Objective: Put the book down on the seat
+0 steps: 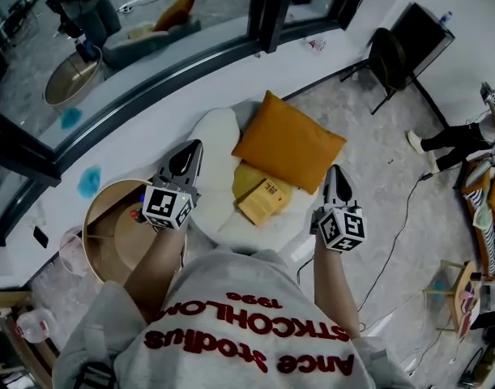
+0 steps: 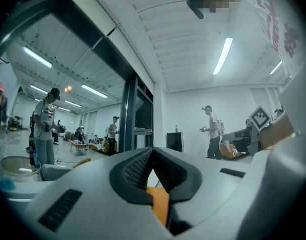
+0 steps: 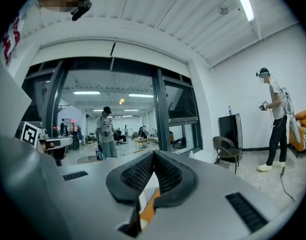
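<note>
Head view has the book point(image 1: 264, 198) lying flat on the white seat point(image 1: 211, 136), close to the seat's front edge, the one nearest me. Its far corner is tucked against the orange cushion point(image 1: 289, 142) that fills the back of the seat. Something flat and yellow point(image 1: 245, 178) shows under the book; I cannot tell what it is. Neither tool touches the book. My left gripper point(image 1: 189, 154) hangs over the seat's left edge and my right gripper point(image 1: 334, 177) over its right edge, one on each side of the book. I hold both level and clear of the seat so the book lies undisturbed. In the left gripper view the ribbed pads point(image 2: 137, 170) meet at the tip with nothing caught between them, only a sliver of orange below. The right gripper view shows the same, jaws pressed together and empty. I judge the placing done: the book rests on its broad face, well supported, so a slide off the front edge seems unlikely.
</note>
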{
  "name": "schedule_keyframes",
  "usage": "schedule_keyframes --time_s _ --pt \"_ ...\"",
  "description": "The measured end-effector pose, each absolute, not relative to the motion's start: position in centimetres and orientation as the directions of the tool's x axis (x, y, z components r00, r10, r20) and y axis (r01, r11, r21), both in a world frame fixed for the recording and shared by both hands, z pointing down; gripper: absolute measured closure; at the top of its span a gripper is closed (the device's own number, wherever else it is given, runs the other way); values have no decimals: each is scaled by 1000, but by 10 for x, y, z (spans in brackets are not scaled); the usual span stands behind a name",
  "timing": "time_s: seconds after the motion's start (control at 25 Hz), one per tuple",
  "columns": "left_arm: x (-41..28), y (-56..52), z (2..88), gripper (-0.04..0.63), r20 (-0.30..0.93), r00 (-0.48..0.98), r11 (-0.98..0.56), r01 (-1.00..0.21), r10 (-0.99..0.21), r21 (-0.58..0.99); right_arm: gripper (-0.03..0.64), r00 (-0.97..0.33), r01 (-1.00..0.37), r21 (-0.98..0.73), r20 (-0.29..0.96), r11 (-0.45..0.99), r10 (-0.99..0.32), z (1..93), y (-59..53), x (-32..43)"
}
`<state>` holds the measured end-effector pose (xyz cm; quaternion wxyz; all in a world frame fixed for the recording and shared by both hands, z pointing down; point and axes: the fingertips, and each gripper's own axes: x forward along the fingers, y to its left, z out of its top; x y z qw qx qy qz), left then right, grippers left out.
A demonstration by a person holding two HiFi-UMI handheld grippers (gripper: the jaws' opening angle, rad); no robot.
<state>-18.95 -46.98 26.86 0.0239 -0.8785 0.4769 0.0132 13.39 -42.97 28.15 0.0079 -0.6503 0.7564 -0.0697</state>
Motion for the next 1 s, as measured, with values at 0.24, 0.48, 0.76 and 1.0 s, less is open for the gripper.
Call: schedule_keyframes --time_s 0.24,0.48,0.76,1.0 --pt "-195 -465 264 581 -66 549 -548 -836 -833 -30 591 -162 -977 -150 56 152 -985 277 -423 122" --pt "-195 -465 263 581 -74 557 -556 -830 -827 -43 590 -166 -977 -143 50 158 -985 274 -421 115" --pt "-191 -467 270 581 -67 571 -570 -821 -818 -30 591 -157 -978 -145 46 149 -987 273 -420 117" --pt "-193 -468 264 581 -95 569 -571 -821 -817 0 591 -170 -978 -128 43 164 -984 272 -420 112"
